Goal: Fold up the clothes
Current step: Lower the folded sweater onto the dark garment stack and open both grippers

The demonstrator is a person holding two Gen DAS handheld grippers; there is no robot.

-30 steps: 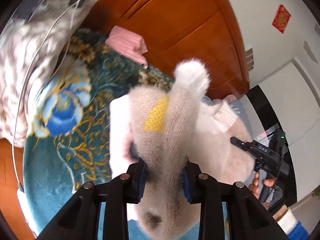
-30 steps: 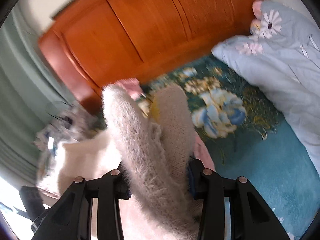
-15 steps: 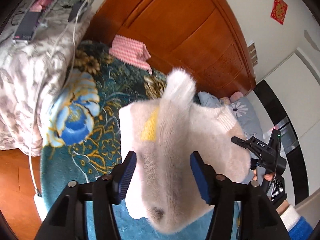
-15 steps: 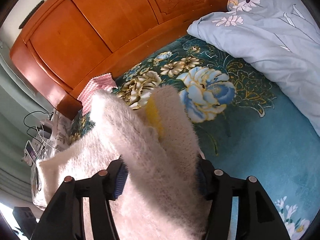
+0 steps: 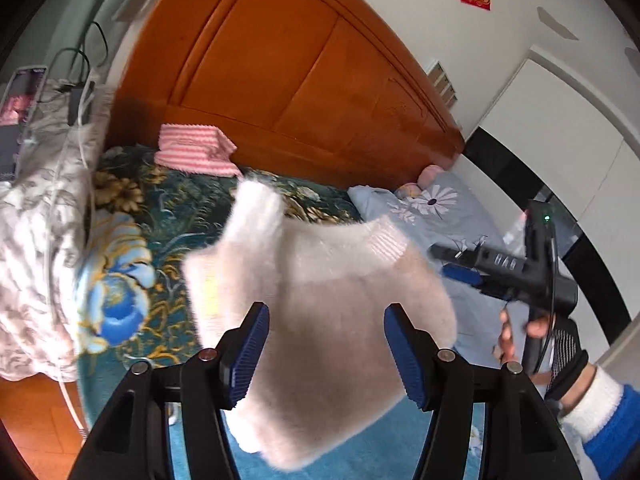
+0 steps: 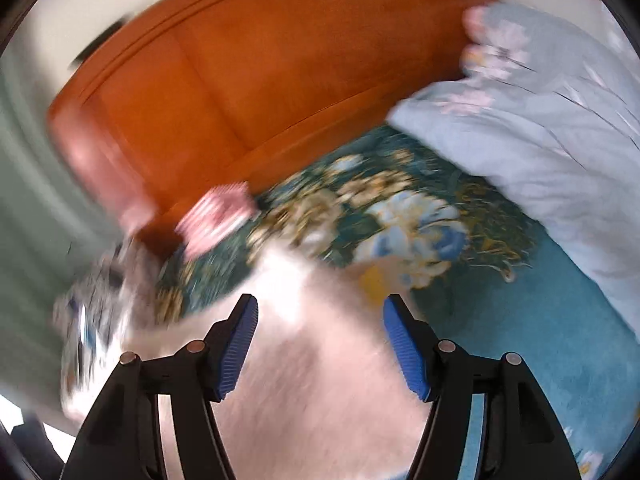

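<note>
A fuzzy cream sweater (image 5: 332,308) with a ribbed cuff is spread over the teal floral bedspread (image 5: 132,280). My left gripper (image 5: 326,354) is open, its blue pads wide on either side of the sweater and not pinching it. In the right wrist view, which is motion-blurred, my right gripper (image 6: 320,352) is open too. The sweater (image 6: 312,360) lies below it and shows a yellow patch (image 6: 374,280). The left wrist view shows the right gripper (image 5: 450,262) off the sweater's right edge, held by a gloved hand (image 5: 560,344).
A folded pink striped cloth (image 5: 194,152) lies by the wooden headboard (image 5: 300,80). A pale blue daisy-print quilt (image 5: 436,208) covers the right side of the bed. A grey floral blanket (image 5: 36,220) with cables and a phone lies at the left.
Both grippers were shut on bunched sweater folds a second ago. Both have opened and let go, and the sweater has dropped flatter. The right gripper is moving fast.
</note>
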